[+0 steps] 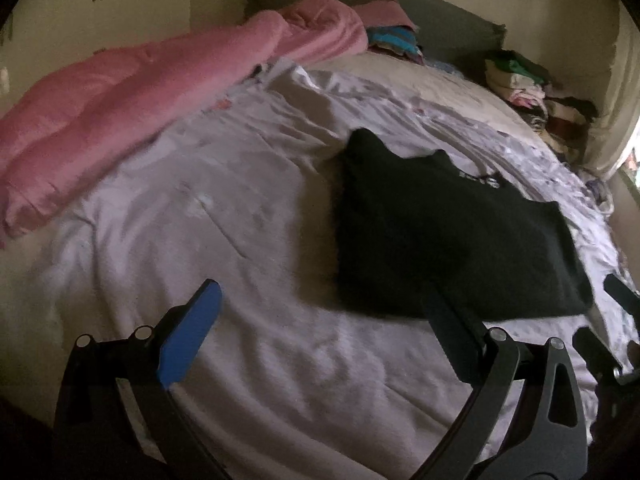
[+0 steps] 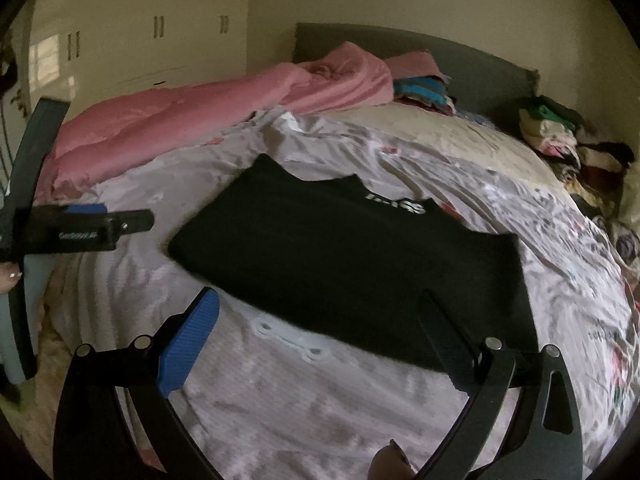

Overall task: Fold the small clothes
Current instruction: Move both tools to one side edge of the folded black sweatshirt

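Left wrist view: black garment (image 1: 452,232) lies flat on bed (image 1: 240,264) with pale wrinkled sheet. Pink blanket (image 1: 132,96) along far side, clothes piles (image 1: 532,92) by grey headboard (image 1: 440,20). Left hand-held gripper (image 1: 320,320) fingers apart, empty; right hand-held gripper (image 2: 320,320) likewise. Cream wardrobe (image 2: 160,40) behind.

Bare sheet (image 1: 248,240) lies open ahead of the left tongs (image 1: 320,324); the black garment (image 2: 344,256) and pink blanket (image 1: 132,96) bound it.

- garment (image 2: 344,264) flat on bed sheet (image 2: 280,400), centre
- blanket (image 2: 200,108) at 10 o'clock
- headboard (image 2: 460,64) at 12, behind
- clothes pile (image 2: 560,136) at 2, bed's edge
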Tool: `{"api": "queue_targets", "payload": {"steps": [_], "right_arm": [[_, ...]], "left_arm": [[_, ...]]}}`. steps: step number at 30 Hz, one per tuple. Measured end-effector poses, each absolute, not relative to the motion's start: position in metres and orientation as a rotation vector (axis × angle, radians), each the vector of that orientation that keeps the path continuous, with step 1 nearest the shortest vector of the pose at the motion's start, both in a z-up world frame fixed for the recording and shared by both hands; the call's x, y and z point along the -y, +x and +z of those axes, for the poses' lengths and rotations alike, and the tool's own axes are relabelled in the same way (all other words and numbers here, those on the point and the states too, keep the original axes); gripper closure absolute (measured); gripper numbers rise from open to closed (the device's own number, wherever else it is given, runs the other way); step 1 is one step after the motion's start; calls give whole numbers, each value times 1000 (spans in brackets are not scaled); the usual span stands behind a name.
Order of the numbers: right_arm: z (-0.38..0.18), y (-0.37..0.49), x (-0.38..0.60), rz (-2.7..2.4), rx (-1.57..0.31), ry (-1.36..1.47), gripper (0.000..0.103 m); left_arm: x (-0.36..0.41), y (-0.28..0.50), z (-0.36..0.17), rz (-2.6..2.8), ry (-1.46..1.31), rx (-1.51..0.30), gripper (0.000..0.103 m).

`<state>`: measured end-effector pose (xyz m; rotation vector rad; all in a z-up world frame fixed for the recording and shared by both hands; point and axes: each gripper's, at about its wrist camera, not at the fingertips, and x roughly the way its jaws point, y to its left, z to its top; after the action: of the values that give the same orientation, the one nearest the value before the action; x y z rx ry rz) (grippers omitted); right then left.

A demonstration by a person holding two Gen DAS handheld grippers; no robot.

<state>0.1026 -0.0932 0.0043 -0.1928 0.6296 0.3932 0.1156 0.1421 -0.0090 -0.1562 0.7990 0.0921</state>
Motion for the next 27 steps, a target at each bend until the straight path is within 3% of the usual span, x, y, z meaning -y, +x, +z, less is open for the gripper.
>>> {"api": "queue_targets", "payload": {"steps": [27], "right_arm": [[-65,163,-25,474,-692,-484,4]], "left_arm": [[-177,210,-3,153,-92,-845,10]]}}
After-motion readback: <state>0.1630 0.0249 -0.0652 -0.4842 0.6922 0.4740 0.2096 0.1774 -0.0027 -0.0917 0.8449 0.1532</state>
